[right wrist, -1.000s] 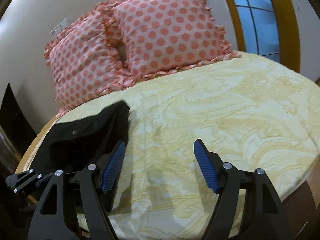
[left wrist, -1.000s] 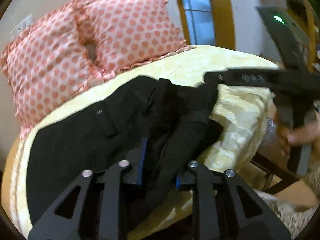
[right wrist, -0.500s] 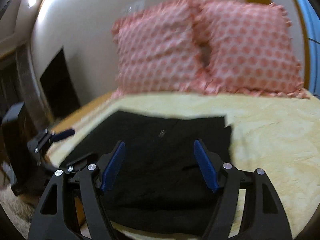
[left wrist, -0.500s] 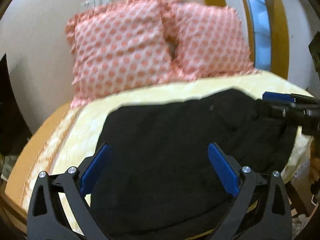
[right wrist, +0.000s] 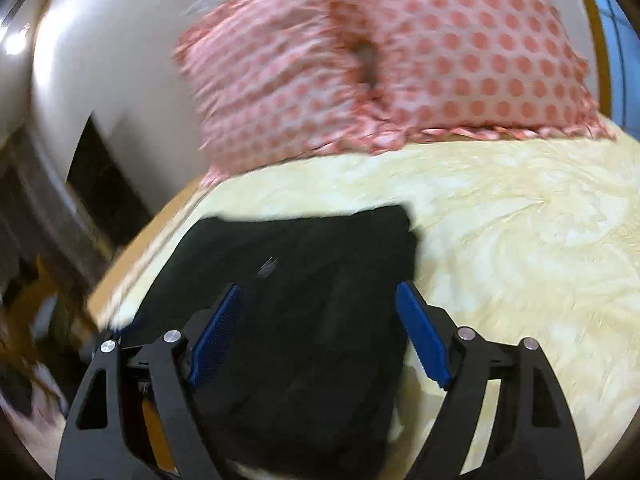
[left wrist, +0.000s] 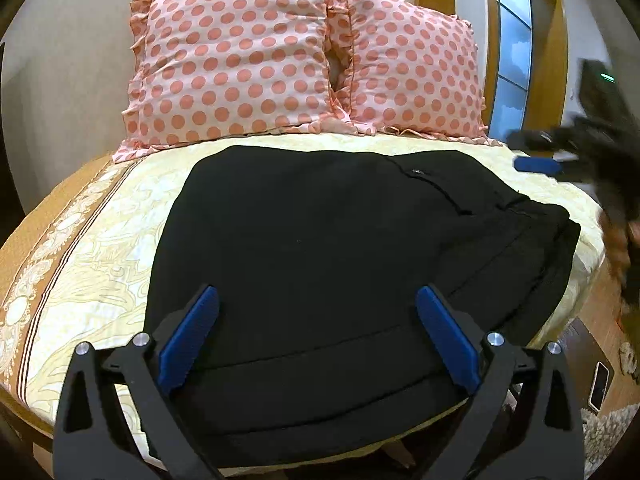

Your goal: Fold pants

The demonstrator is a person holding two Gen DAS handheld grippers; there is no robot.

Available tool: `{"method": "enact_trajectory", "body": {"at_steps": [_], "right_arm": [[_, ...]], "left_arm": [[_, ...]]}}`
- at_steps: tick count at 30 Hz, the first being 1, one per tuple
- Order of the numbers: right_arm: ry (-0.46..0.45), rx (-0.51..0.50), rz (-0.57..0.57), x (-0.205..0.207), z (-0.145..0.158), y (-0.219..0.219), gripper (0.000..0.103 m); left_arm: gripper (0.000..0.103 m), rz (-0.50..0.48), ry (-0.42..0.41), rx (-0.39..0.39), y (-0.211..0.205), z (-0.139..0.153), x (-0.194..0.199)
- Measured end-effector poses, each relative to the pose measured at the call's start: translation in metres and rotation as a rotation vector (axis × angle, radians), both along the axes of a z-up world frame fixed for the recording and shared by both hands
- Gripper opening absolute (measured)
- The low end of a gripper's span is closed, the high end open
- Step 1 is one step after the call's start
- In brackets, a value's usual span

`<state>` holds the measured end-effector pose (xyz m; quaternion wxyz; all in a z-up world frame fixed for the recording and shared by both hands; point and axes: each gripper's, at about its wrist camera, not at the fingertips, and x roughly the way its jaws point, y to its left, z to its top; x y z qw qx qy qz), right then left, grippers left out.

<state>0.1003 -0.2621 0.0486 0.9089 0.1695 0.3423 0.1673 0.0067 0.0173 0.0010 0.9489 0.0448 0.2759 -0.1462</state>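
Observation:
Black pants (left wrist: pixel 320 248) lie folded in a broad stack on the yellow patterned bed cover (left wrist: pixel 100 240), with layered edges at the right and front. My left gripper (left wrist: pixel 316 312) is open and empty, hovering above the near edge of the pants. My right gripper (right wrist: pixel 318 312) is open and empty above the pants (right wrist: pixel 304 320) in the blurred right wrist view. It also shows blurred at the far right of the left wrist view (left wrist: pixel 536 164), beyond the pants' right side.
Two pink polka-dot pillows (left wrist: pixel 240 60) lean against the wall at the head of the bed. A window (left wrist: pixel 512 60) is at the right. The bed edge drops to a wooden floor (left wrist: pixel 600 340) on the right, where a phone (left wrist: pixel 598 386) lies.
My left gripper let go of the bunched pants, opened and swung left to face the pillows. The pants now lie flat. My right gripper swung over the pants and is moving.

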Motion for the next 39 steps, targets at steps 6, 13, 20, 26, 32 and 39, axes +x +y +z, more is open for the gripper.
{"method": "enact_trajectory", "body": {"at_steps": [6, 13, 20, 26, 32, 39], "right_arm": [[0.155, -0.003, 0.024, 0.059, -0.023, -0.003, 0.080], [0.208, -0.002, 0.075, 0.068, -0.039, 0.001, 0.056], [0.126, -0.031, 0.167, 0.062, -0.031, 0.008, 0.030], [0.178, 0.015, 0.140, 0.075, -0.040, 0.001, 0.044], [0.194, 0.063, 0.152, 0.083, -0.046, -0.003, 0.046], [0.084, -0.001, 0.190, 0.068, -0.036, 0.008, 0.025]], "left_arm": [[0.101, -0.011, -0.014, -0.005, 0.002, -0.002, -0.001], [0.101, -0.056, 0.036, -0.044, 0.011, 0.007, 0.005], [0.099, 0.005, 0.126, -0.293, 0.078, 0.050, 0.048], [0.088, 0.051, 0.326, -0.275, 0.097, 0.044, 0.114], [0.081, 0.052, 0.485, -0.260, 0.091, 0.021, 0.150], [0.030, 0.048, 0.463, -0.235, 0.084, 0.027, 0.153]]}}
